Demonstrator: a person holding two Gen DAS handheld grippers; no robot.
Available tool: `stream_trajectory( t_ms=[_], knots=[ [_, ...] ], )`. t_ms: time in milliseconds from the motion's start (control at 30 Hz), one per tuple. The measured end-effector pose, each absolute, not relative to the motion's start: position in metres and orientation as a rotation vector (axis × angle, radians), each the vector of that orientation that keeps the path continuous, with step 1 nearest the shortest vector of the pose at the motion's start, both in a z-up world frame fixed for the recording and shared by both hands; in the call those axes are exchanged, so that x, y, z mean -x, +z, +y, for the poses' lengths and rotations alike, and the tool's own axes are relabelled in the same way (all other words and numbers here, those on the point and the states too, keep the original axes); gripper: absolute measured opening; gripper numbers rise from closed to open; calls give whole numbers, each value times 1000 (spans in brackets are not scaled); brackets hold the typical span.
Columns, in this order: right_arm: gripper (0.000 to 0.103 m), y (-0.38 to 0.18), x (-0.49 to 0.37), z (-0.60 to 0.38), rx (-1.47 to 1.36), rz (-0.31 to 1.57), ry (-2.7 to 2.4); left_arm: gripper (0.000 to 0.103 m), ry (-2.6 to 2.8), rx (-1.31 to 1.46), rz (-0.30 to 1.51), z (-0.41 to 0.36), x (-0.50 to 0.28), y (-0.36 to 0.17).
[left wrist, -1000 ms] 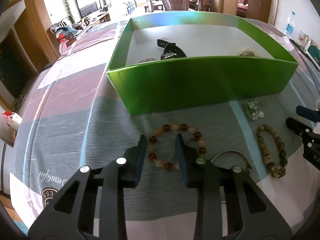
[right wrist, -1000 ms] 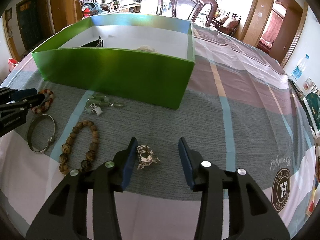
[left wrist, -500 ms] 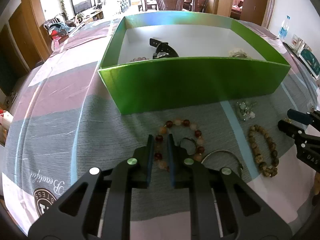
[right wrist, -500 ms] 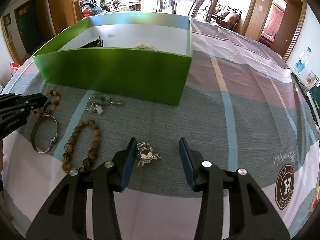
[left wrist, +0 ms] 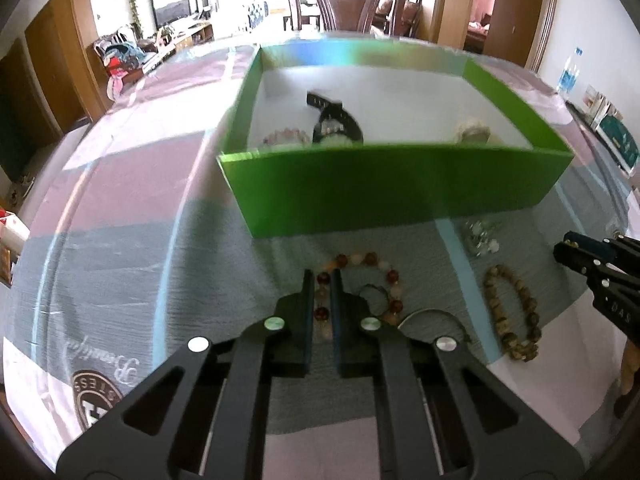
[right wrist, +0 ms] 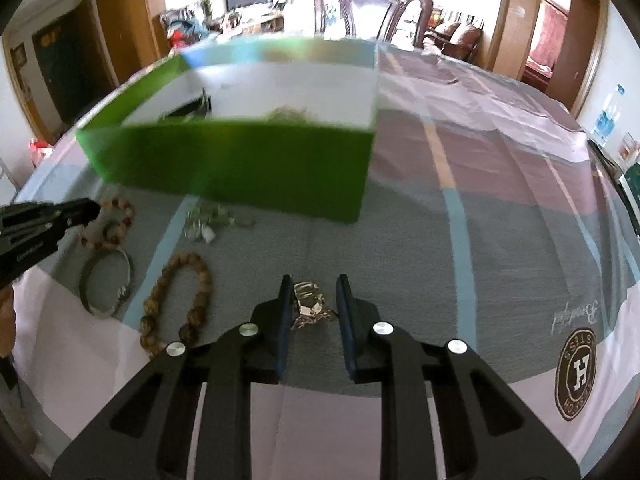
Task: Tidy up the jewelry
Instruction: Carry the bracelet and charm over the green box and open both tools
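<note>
My left gripper (left wrist: pixel 321 276) is shut on the near side of a red-and-cream bead bracelet (left wrist: pixel 370 258) that lies on the cloth in front of the green box (left wrist: pixel 392 196). My right gripper (right wrist: pixel 313 286) is partly closed around a small pale metal jewelry piece (right wrist: pixel 307 308), its jaws still a little apart from it. The box holds a black watch (left wrist: pixel 336 114), a pink bead bracelet (left wrist: pixel 286 136) and a pale piece (left wrist: pixel 474 130). The left gripper also shows in the right wrist view (right wrist: pixel 60 216).
On the cloth lie a brown wooden bead bracelet (left wrist: pixel 510 316), a metal bangle (right wrist: pixel 106 284) and a small green-and-silver charm cluster (right wrist: pixel 208 220). A wooden chair (right wrist: pixel 370 8) stands behind the table. A water bottle (left wrist: pixel 568 70) stands at the far right.
My left gripper closed on the red-and-cream bracelet. My right gripper's jaws narrowed around the pale metal piece. Both views have shifted and blurred slightly.
</note>
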State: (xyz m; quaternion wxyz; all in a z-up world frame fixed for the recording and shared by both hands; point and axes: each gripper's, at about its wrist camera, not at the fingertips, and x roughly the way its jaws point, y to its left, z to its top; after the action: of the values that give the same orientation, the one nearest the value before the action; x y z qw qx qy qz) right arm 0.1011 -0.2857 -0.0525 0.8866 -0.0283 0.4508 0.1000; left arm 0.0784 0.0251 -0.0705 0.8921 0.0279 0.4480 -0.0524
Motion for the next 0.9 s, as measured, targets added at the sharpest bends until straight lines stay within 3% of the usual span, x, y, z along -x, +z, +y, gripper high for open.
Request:
stream_trajectory(
  t_ms=[333, 533, 900],
  knots=[
    [22, -25, -103, -318, -84, 901, 190, 8, -112, -65, 843, 28, -63, -35],
    [22, -10, -100, -298, -15, 911, 246, 8, -125, -72, 825, 29, -59, -21],
    [22, 56, -135, -281, -153, 910, 413, 8, -171, -90, 698, 20, -67, 51]
  ],
)
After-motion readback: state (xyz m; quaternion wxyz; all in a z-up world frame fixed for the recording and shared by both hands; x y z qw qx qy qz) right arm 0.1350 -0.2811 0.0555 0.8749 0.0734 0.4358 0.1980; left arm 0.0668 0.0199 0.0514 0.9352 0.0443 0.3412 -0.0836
